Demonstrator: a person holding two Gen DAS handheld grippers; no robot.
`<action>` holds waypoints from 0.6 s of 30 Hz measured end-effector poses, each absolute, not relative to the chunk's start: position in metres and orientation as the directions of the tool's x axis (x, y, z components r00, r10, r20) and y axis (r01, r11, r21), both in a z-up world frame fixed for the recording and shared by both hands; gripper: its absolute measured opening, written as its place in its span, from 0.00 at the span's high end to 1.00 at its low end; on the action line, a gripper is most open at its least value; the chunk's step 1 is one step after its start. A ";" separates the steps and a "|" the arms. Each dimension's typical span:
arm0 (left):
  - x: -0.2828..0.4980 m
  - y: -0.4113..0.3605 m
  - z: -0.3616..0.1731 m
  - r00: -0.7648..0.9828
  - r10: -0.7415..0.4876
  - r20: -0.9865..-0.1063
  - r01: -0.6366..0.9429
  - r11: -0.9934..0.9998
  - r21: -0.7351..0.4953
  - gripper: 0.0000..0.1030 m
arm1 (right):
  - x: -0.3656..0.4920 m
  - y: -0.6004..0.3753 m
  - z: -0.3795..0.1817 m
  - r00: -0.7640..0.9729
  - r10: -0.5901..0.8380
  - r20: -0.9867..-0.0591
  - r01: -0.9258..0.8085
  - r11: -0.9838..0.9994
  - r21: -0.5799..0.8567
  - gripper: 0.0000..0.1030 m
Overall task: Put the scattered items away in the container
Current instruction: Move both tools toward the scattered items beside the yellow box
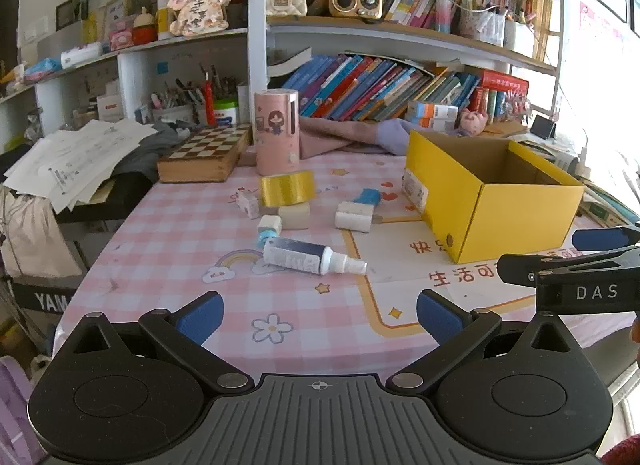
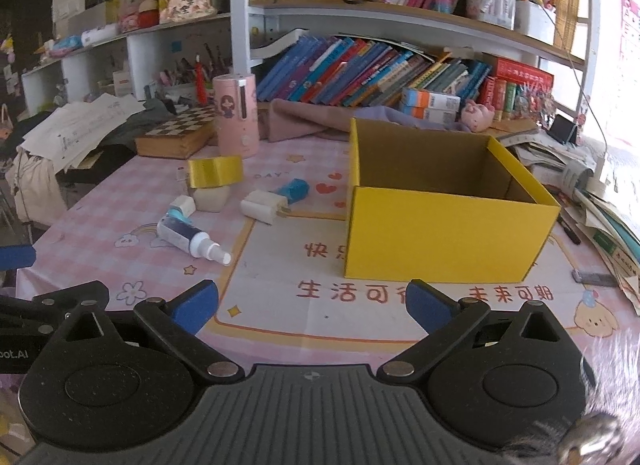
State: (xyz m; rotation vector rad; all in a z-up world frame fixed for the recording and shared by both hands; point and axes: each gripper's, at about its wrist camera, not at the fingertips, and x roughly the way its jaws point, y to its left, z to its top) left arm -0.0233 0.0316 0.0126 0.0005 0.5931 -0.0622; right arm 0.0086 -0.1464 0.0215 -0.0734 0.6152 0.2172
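So nothing has gone into the yellow box yet; it sits empty on the right of the table. From the left: the gold tape roll on a pale block, the spray bottle lying flat nearest, then the white charger. Left gripper and right gripper both hover wide open, holding nothing. I'd take the bottle first with the left gripper, closing across its body, not the slim nozzle, so it doesn't roll.

White letters "DAS" stood on the right gripper; red Chinese characters "生活可" and "未来可期" were printed on the tablecloth.
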 end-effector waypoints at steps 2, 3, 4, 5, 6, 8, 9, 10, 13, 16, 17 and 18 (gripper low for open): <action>-0.023 0.033 0.013 0.827 -0.053 -0.560 0.052 0.998 -0.018 0.00 | 0.011 -0.143 0.022 0.792 0.184 -0.582 -0.231 0.973 -0.006 0.01; -0.023 0.034 0.012 0.827 -0.049 -0.561 0.048 0.999 -0.017 0.00 | 0.012 -0.142 0.022 0.791 0.186 -0.583 -0.234 0.972 -0.008 0.02; -0.022 0.035 0.013 0.826 -0.045 -0.561 0.044 0.999 -0.016 0.00 | 0.012 -0.141 0.022 0.791 0.186 -0.583 -0.236 0.972 -0.010 0.02; -0.022 0.035 0.013 0.826 -0.041 -0.562 0.040 0.999 -0.014 0.00 | 0.013 -0.140 0.022 0.790 0.187 -0.583 -0.239 0.971 -0.012 0.02; -0.021 0.036 0.013 0.826 -0.035 -0.563 0.035 0.999 -0.011 0.00 | 0.013 -0.139 0.022 0.790 0.189 -0.584 -0.241 0.970 -0.013 0.02; -0.020 0.036 0.012 0.826 -0.023 -0.564 0.025 1.000 -0.004 0.00 | 0.015 -0.138 0.021 0.788 0.192 -0.584 -0.246 0.969 -0.015 0.02; -0.020 0.036 0.012 0.825 -0.020 -0.565 0.022 1.000 -0.003 0.00 | 0.015 -0.138 0.021 0.788 0.195 -0.583 -0.250 0.968 -0.014 0.03; -0.019 0.036 0.012 0.823 -0.020 -0.568 0.021 1.000 -0.004 0.00 | 0.016 -0.137 0.021 0.789 0.199 -0.582 -0.254 0.967 -0.012 0.06; -0.014 0.035 0.010 0.818 -0.016 -0.574 0.019 1.000 -0.001 0.00 | 0.020 -0.137 0.022 0.789 0.203 -0.580 -0.258 0.966 -0.013 0.14; -0.008 0.036 0.009 0.818 -0.024 -0.575 0.022 1.000 -0.010 0.00 | 0.026 -0.136 0.022 0.788 0.211 -0.578 -0.268 0.963 -0.015 0.22; -0.005 0.035 0.009 0.817 -0.026 -0.576 0.023 1.000 -0.012 0.00 | 0.028 -0.135 0.022 0.788 0.214 -0.577 -0.273 0.962 -0.017 0.25; -0.003 0.035 0.009 0.816 -0.028 -0.577 0.025 1.000 -0.013 0.00 | 0.031 -0.134 0.022 0.787 0.217 -0.577 -0.278 0.960 -0.019 0.26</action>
